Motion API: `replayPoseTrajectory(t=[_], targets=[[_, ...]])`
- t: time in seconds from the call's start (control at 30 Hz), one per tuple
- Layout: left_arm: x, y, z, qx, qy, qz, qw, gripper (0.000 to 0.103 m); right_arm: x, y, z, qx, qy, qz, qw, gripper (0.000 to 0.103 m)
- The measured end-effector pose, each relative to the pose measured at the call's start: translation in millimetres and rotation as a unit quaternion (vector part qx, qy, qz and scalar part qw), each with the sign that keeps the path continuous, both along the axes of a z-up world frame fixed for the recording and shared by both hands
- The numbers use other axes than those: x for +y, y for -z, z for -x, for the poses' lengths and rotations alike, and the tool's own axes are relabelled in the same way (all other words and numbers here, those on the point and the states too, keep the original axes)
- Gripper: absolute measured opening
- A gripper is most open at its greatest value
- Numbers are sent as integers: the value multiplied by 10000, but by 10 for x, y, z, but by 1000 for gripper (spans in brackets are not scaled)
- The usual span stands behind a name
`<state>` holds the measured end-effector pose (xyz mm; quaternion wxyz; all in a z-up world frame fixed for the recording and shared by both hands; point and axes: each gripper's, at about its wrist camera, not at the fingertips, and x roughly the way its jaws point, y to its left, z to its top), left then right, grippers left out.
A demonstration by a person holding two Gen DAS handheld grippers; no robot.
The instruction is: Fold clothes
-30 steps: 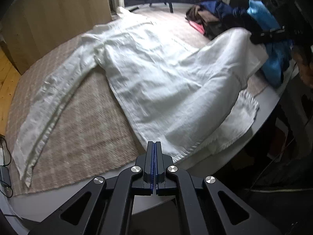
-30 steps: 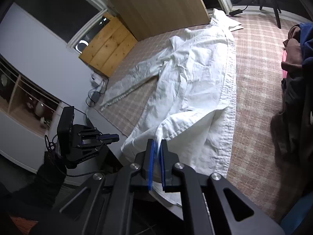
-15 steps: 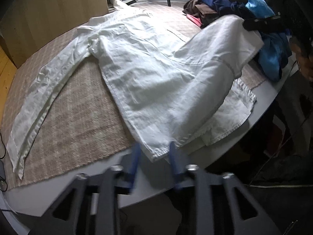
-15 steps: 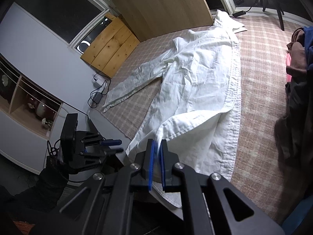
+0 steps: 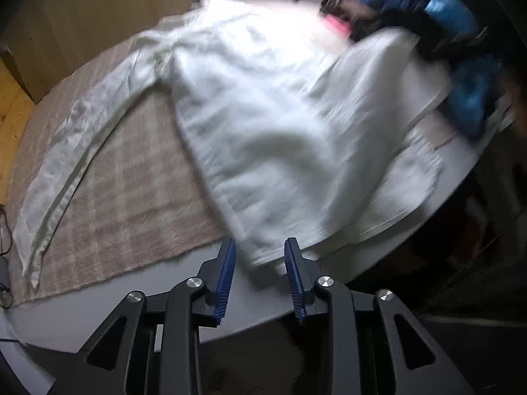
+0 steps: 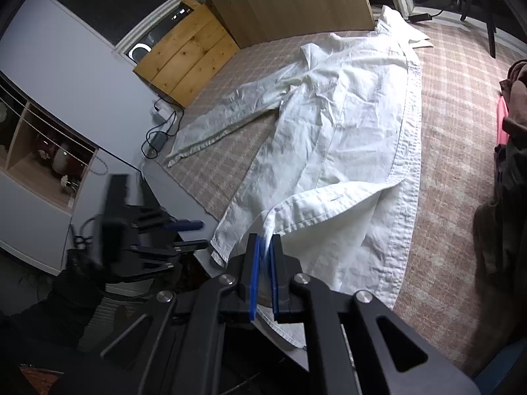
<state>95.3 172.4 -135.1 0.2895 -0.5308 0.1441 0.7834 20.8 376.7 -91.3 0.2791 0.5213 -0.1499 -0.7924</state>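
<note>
White shirt [image 6: 349,138] lies spread on a checked cloth [image 6: 457,125] covering the worktop [image 5: 98,299], collar at the far end, hem hanging at the near edge. One long sleeve [image 5: 69,151] stretches flat across the cloth toward the worktop's left side. The other side of the shirt is lifted and doubled over the body, its cuffed edge drawn toward the near edge.

Right claw [image 6: 264,265]: pads pressed together, pinching a bunched bit of that lifted white fabric between the blue pads.

Left claw [image 5: 259,268]: pads spread apart, the shirt's near hem corner lying in the gap between them, not gripped. Left wrist view is motion-blurred. In the right wrist view, the left claw [image 6: 184,233] sits just off the worktop's near edge beside the hem.

A heap of dark, blue and pink clothes [image 5: 441,49] is piled at the worktop's far right. Wooden panels [image 6: 187,52] and a shelf unit [image 6: 36,158] stand beyond the left side; cables [image 6: 161,131] trail near the worktop corner.
</note>
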Motion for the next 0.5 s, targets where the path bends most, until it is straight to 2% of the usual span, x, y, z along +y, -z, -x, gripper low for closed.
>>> replayPoseTrajectory(t=[0.07, 0.13, 0.17, 0.23, 0.37, 0.4, 0.43, 0.47, 0.5], targets=[[146, -203, -66, 120, 208, -477, 9986, 41, -3, 42, 25, -44, -8, -5, 10000, 6], [381, -351, -102, 369, 582, -745, 9948, 53, -49, 73, 43, -69, -60, 39, 10000, 6], [508, -381, -100, 509, 766, -760, 9929, 54, -72, 88, 51, -82, -86, 62, 9999, 6], [755, -342, -78, 685, 995, -532, 9913, 54, -115, 106, 61, -96, -143, 103, 9998, 6], [1007, -174, 40, 621, 1204, -179, 9906, 54, -171, 7, -11, -6, -310, 146, 9994, 6], [1005, -171, 61, 520, 1242, -330, 9903, 47, -185, -17, -29, 17, -352, 156, 9993, 6], [1000, -170, 83, 422, 1275, -479, 9898, 23, -199, -42, -46, 40, -394, 167, 9991, 6], [966, -194, 117, 366, 1251, -615, 9896, 8, -213, -67, -64, 62, -436, 178, 9989, 6], [932, -218, 152, 311, 1226, -750, 9891, 2, -227, -91, -82, 85, -477, 188, 9986, 10]])
